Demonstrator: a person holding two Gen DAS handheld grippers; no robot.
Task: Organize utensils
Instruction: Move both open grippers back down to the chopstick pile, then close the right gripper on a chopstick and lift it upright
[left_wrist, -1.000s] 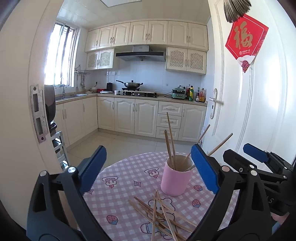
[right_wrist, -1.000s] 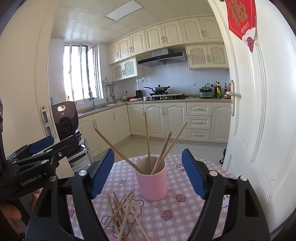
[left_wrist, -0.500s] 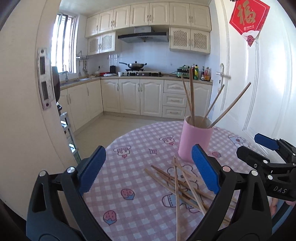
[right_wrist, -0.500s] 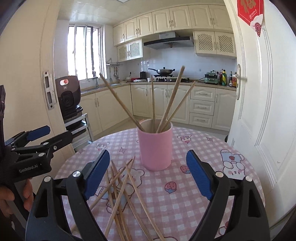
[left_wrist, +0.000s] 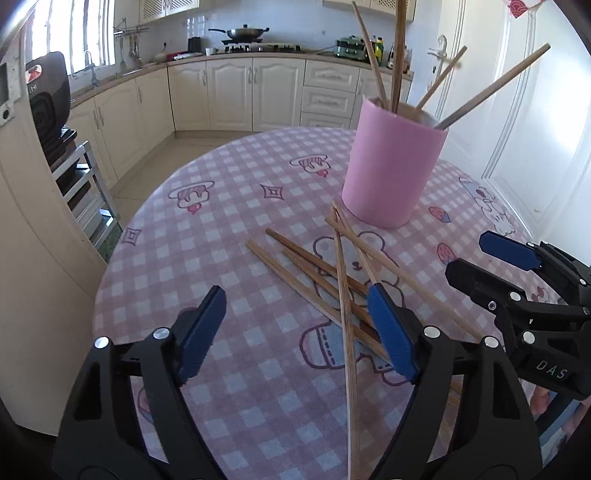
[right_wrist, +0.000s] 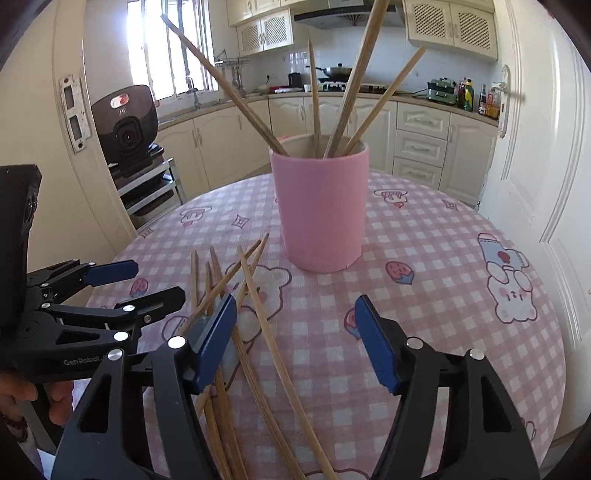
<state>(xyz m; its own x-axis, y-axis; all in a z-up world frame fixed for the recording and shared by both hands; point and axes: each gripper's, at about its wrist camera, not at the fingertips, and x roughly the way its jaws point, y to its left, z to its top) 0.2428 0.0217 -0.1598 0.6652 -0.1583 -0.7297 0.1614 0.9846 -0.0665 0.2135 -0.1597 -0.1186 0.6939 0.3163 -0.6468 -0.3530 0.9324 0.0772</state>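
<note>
A pink cup (left_wrist: 391, 170) (right_wrist: 321, 206) stands on the round pink-checked table (left_wrist: 221, 206) with several chopsticks upright in it. Several loose wooden chopsticks (left_wrist: 314, 273) (right_wrist: 255, 291) lie crossed in a pile in front of it. My left gripper (left_wrist: 295, 299) hangs over the pile's left part, jaws closing, pads touching nothing; one chopstick runs beneath the gap. My right gripper (right_wrist: 295, 306) hovers over the pile's right side, jaws also closing and gripping nothing. Each gripper shows in the other's view: the right gripper (left_wrist: 476, 258) and the left gripper (right_wrist: 147, 284).
A black appliance (right_wrist: 125, 125) sits on a metal rack (left_wrist: 85, 184) by the door frame, left of the table. A white door (right_wrist: 535, 147) stands close on the right. Kitchen cabinets (left_wrist: 258, 92) and floor lie beyond the table's far edge. A hand (right_wrist: 22, 395) holds the left gripper.
Both grippers have come down and tilted toward the table, so the cup and loose chopsticks look much nearer. Both pairs of jaws stand narrower than before.
</note>
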